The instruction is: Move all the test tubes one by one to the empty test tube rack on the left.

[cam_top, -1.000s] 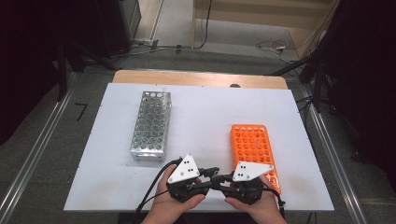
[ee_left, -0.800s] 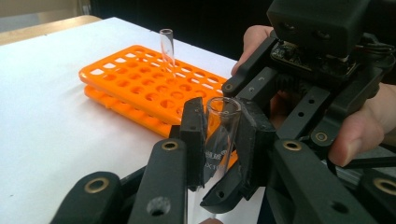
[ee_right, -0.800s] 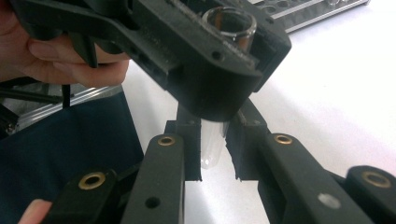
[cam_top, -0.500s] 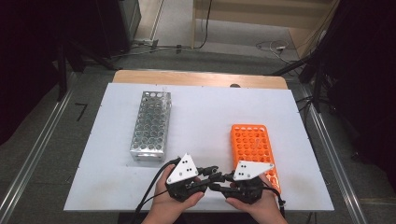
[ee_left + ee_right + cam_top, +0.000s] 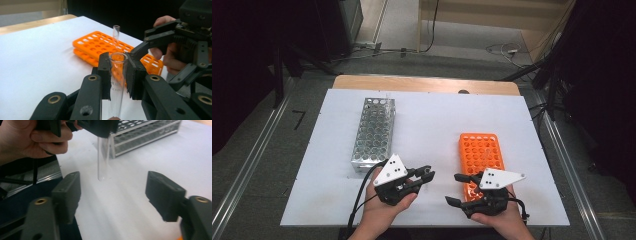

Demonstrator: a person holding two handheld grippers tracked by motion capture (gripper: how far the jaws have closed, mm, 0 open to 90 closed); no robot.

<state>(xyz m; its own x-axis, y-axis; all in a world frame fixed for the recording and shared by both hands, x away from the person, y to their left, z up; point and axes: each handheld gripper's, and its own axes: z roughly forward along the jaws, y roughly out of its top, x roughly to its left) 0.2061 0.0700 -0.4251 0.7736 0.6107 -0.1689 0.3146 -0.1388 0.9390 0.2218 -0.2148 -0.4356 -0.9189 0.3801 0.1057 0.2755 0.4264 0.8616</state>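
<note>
I'm clamping a glass tube (image 5: 117,75) upright in my L gripper (image 5: 424,176); R gripper (image 5: 457,189), jaws just opening and empty, is sitting nearer the orange rack (image 5: 481,152).

A white table (image 5: 432,115) with a bare wooden strip (image 5: 427,84) along its far edge stands on grey carpeted floor (image 5: 252,150), flanked by metal rails (image 5: 242,177), with loose cables (image 5: 502,49) and dark equipment (image 5: 337,25) lying beyond in dim light.
</note>
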